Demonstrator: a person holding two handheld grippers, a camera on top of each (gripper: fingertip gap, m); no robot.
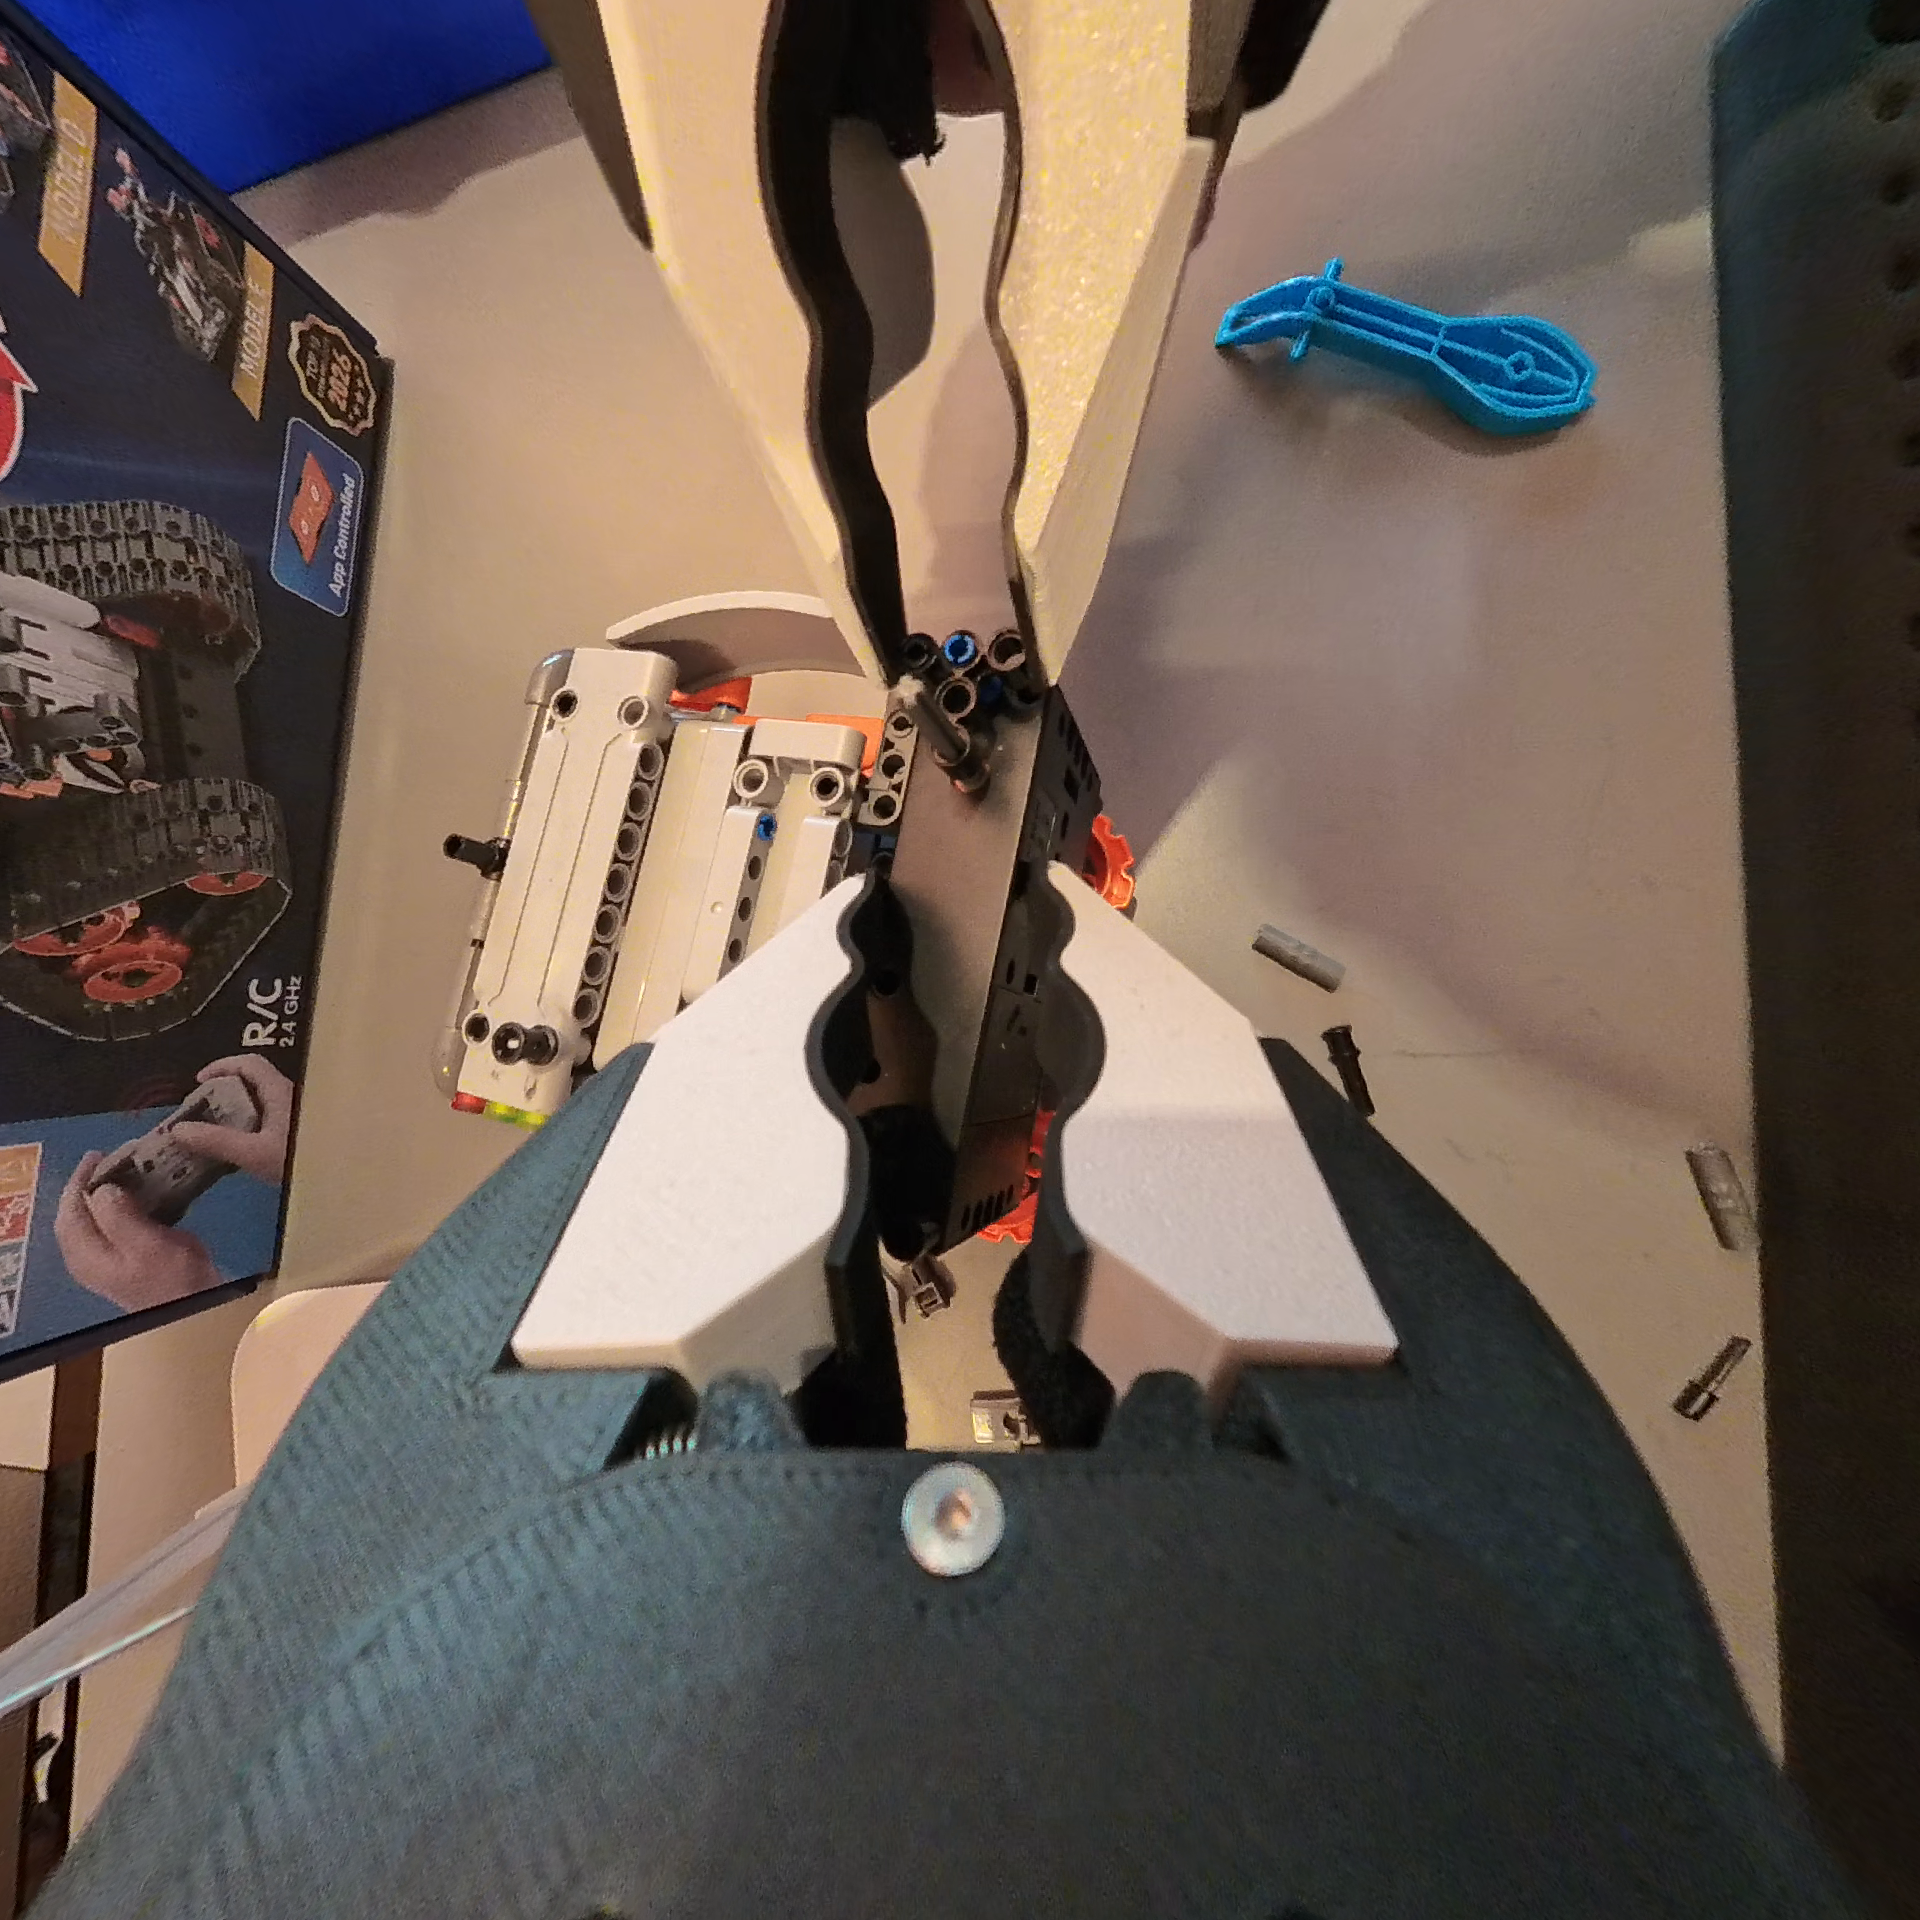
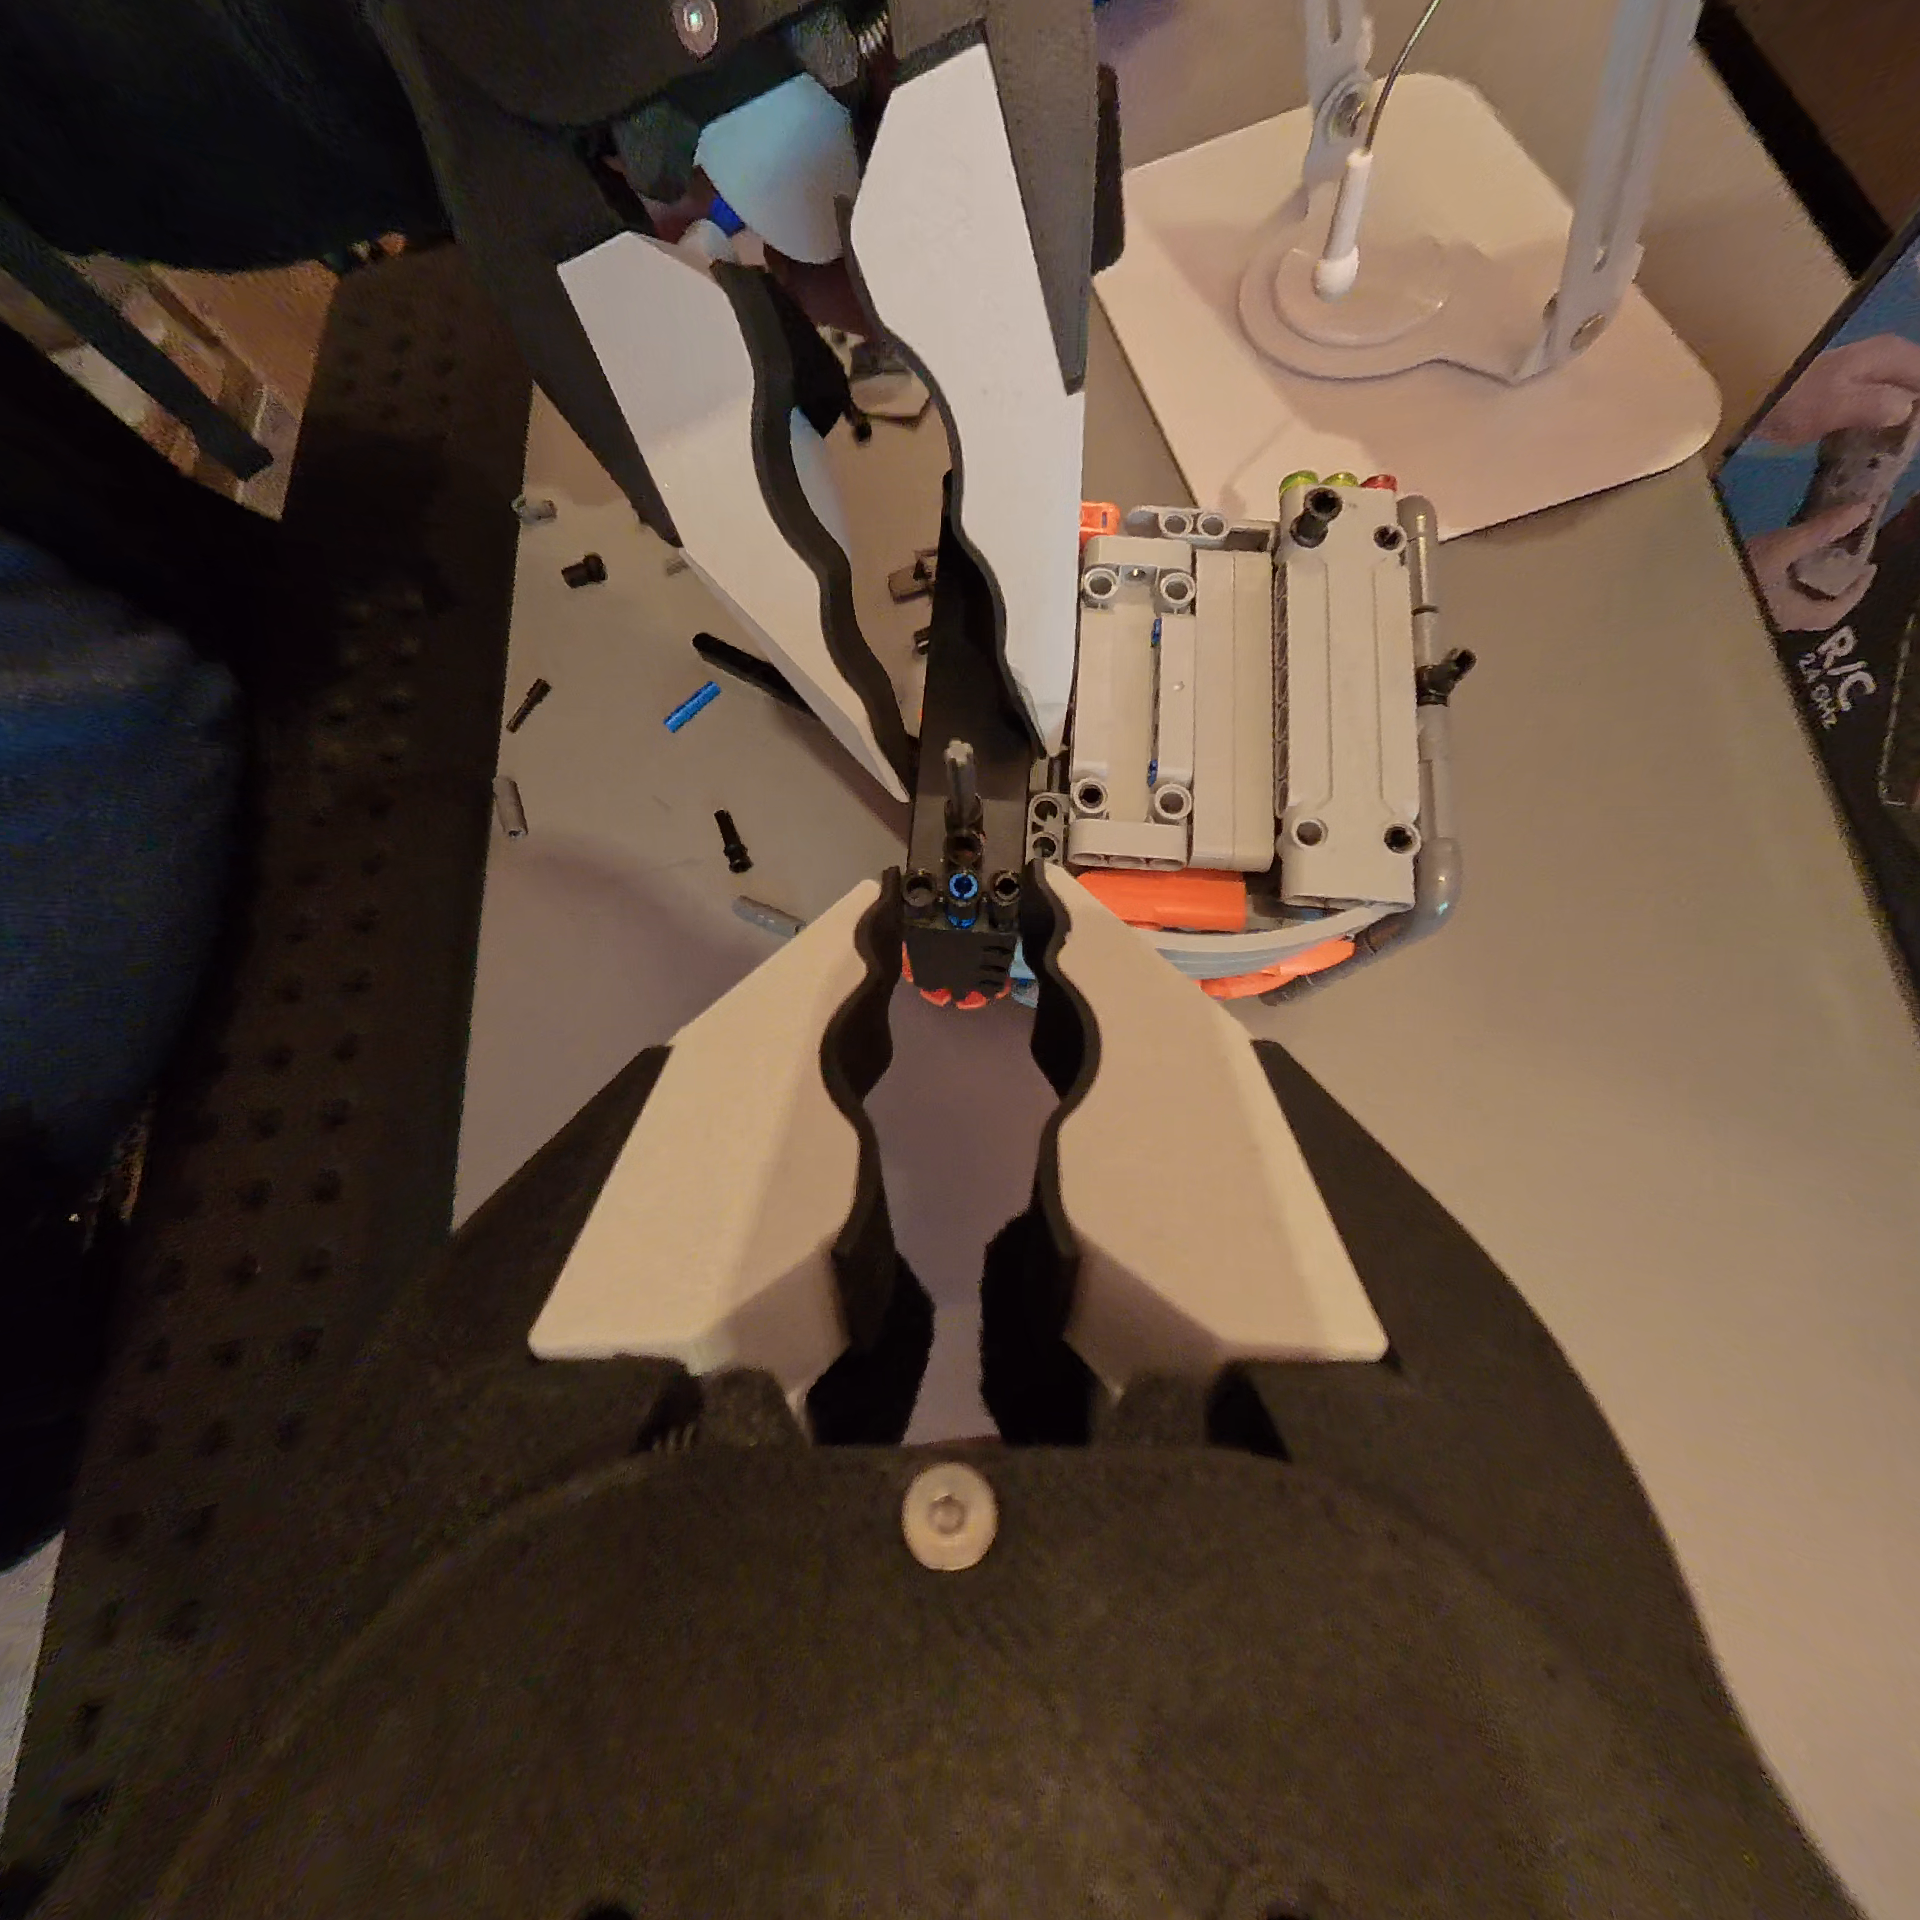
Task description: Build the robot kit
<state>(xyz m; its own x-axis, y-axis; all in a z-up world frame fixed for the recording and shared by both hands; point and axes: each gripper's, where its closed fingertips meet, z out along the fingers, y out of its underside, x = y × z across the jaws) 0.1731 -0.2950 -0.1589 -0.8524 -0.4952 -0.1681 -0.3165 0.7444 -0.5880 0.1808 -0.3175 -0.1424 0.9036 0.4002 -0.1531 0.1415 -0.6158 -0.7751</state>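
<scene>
Left wrist view: left gripper [image 1: 961, 904] jaws clenched on near end of long black brick-built side block [image 1: 971, 935] of grey-orange toy vehicle [image 1: 623, 862], on bench [image 1: 1403, 727]. Right gripper [image 2: 961, 894] jaws clamp far end; long axis runs between both.

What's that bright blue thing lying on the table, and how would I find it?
Start at the grey and orange brick model gripped by both grippers mid-table. Look past it toward the dark perforated mat: the blue tool lies flat there, alone. It is the only bright blue, paddle-shaped piece; the scattered pins nearby are tiny, grey or black.
</scene>
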